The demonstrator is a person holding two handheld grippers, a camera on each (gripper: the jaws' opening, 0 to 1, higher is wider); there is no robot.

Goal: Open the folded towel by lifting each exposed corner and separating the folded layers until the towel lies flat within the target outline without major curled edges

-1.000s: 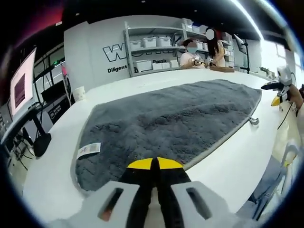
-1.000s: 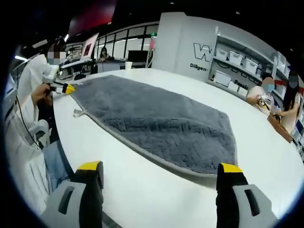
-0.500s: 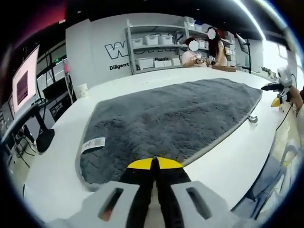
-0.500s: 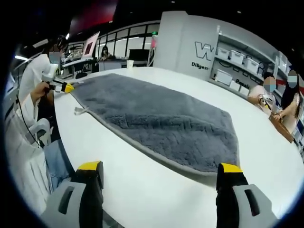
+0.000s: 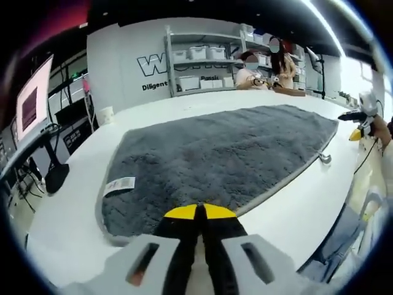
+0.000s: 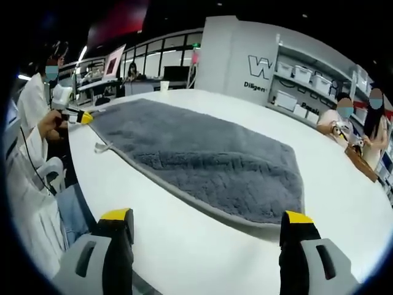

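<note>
In the left gripper view, the left claw (image 5: 196,212) is hanging at the near end of the towel with its yellow-tipped jaws pressed together and pinching nothing. The grey towel (image 5: 221,157) is beginning just beyond those tips, its near edge close to them but apart, and is stretching away across the white tabletop (image 5: 67,209). A white label (image 5: 120,184) is lying on the pile near the left corner, and a small hanging loop (image 5: 323,158) is sticking out from the long edge further on.

In the right gripper view, the right claw (image 6: 206,221) is hovering over bare tabletop (image 6: 184,246) with its jaws spread wide and holding nothing. The towel (image 6: 202,157) is lying near but clear of both tips, running away to the far end, where the left claw (image 6: 85,117) is showing in a person's hand.

The towel is looking fully opened in a single layer, with no folded corner or curled edge that I can make out; no target outline is visible. The unfolding seems finished, or nearly so. Any next move is calling only for checking the edges and nudging the towel into alignment.
</note>
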